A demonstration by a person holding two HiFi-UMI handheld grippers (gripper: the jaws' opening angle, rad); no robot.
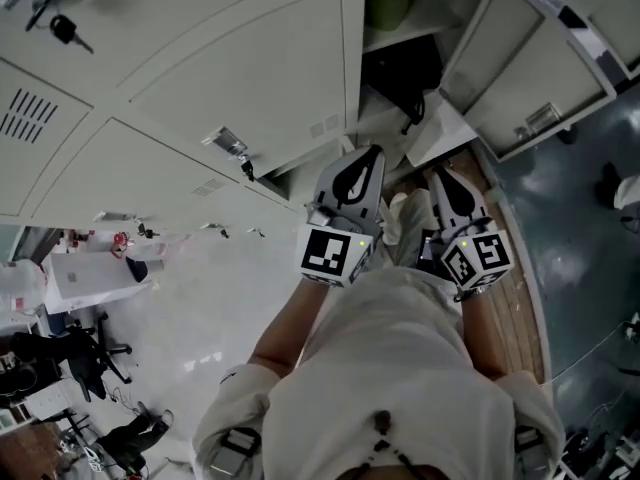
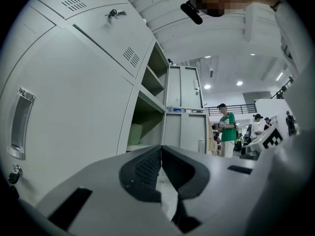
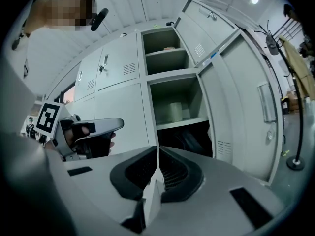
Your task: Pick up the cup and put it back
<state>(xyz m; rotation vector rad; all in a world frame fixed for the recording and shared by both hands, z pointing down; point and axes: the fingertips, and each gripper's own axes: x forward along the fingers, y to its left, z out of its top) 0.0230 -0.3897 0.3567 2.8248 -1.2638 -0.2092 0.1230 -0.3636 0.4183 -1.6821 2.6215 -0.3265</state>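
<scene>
The cup (image 3: 175, 112) is pale green and stands on a shelf inside the open locker (image 3: 194, 123). It shows too as the cup (image 1: 388, 3) at the top of the head view and as the cup (image 2: 135, 133) in the left gripper view. My left gripper (image 1: 372, 153) and right gripper (image 1: 440, 175) are side by side in front of the locker, well short of the cup. Both are shut with nothing between their jaws. In its own view the left gripper (image 2: 161, 150) points at the locker's edge. The right gripper (image 3: 157, 149) points toward the compartment below the cup.
A dark bag (image 3: 184, 139) fills the compartment under the cup's shelf. The locker doors (image 1: 540, 78) stand open to the right. Closed lockers with keys (image 1: 65, 30) run along the left. People (image 2: 226, 129) stand farther off. A coat stand (image 3: 295, 156) is at the right.
</scene>
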